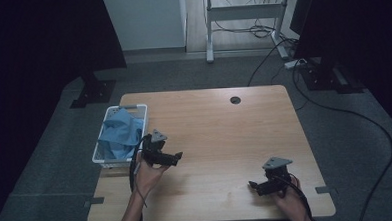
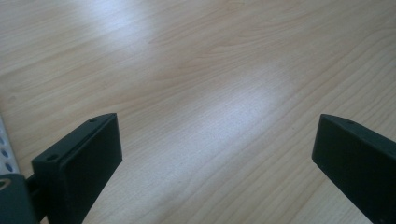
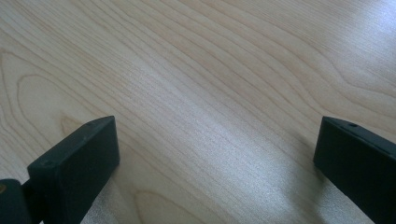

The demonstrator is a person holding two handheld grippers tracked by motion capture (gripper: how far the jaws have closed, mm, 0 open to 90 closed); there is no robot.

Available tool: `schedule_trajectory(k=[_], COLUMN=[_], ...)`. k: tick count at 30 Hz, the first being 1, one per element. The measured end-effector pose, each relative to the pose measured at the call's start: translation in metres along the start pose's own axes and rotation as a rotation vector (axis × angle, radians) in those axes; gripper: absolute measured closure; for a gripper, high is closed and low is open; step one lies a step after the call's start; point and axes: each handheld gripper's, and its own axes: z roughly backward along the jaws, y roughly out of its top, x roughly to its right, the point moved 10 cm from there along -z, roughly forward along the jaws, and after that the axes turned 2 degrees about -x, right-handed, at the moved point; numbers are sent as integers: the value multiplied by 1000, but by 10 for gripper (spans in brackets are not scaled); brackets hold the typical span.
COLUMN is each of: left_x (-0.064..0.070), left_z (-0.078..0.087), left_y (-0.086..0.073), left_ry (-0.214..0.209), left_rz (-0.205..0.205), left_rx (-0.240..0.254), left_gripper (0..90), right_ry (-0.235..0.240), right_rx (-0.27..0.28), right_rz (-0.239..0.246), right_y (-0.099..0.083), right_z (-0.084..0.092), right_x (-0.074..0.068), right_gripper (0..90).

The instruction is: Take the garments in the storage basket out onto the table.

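High view: wooden table [image 1: 220, 134], white basket [image 1: 102, 152] at its left edge w/ blue cloth [image 1: 120, 133] bundled inside, filling most of it, part of the cloth rising above the rim.

L gripper [image 1: 177, 157] is held just right of the basket, near the table's left-front area, jaws pointing toward table centre. L gripper view: gripper [image 2: 212, 158] has jaws wide apart, nothing btwn them, bare wood grain below; sliver of perforated basket wall [image 2: 5, 144] at the left frame edge.

R gripper [image 1: 252, 185] sits near the front-right of the table, well apart from basket and cloth, jaws pointing left. R gripper view: gripper [image 3: 215, 161] likewise spread wide, nothing gripped, plain wood beneath. It probably rests on or just above the tabletop; can't tell which.

Cable hole [image 1: 235, 100] near the far edge.
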Motion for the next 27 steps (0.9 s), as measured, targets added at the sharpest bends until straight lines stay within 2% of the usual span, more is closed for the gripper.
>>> schedule_trajectory(k=[16, 22, 23, 24, 27], left_x=[-29, -46, -53, -53, -65], left_z=[-1, 2, 3, 3, 6], left_y=[15, 23, 25, 25, 29], left_ry=[30, 49, 64, 64, 88], left_rz=[27, 41, 43, 43, 47], left_rx=[-17, -7, -8, -8, -11], left_gripper=[0, 0, 0, 0, 0], right_ry=[0, 0, 0, 0, 0], right_rx=[0, -1, 0, 0, 0], right_rz=[0, -2, 0, 0, 0], right_y=[0, 0, 0, 0, 0], right_z=[0, 0, 0, 0, 0], right_x=[0, 0, 0, 0, 0], right_gripper=[0, 0, 0, 0, 0])
